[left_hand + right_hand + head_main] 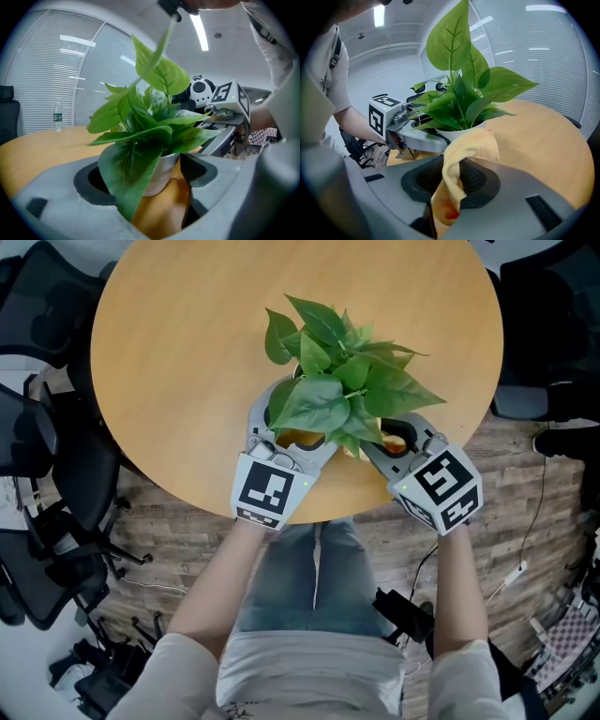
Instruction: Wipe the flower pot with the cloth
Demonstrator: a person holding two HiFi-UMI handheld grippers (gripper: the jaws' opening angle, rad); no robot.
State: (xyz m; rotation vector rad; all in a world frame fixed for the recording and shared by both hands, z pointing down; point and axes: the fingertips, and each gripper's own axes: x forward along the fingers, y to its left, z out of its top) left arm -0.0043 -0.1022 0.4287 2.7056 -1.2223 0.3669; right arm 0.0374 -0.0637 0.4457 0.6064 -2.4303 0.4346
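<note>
A leafy green plant [342,381] stands in a pale pot [161,171] near the front edge of the round wooden table [187,352]. In the head view the leaves hide the pot. My left gripper [284,437] is open, with its jaws on either side of the pot's base; the pot's right side lies against the right jaw, and a leaf covers the left side. My right gripper [398,440] is shut on a yellow cloth [465,154]. The cloth's upper fold rests against the pot's rim [457,131].
Black office chairs [52,465] stand off the table's left side. A water bottle [57,116] stands on the table's far side. Cables [511,573] lie on the wood floor to the right. The person's legs [314,568] are just below the table edge.
</note>
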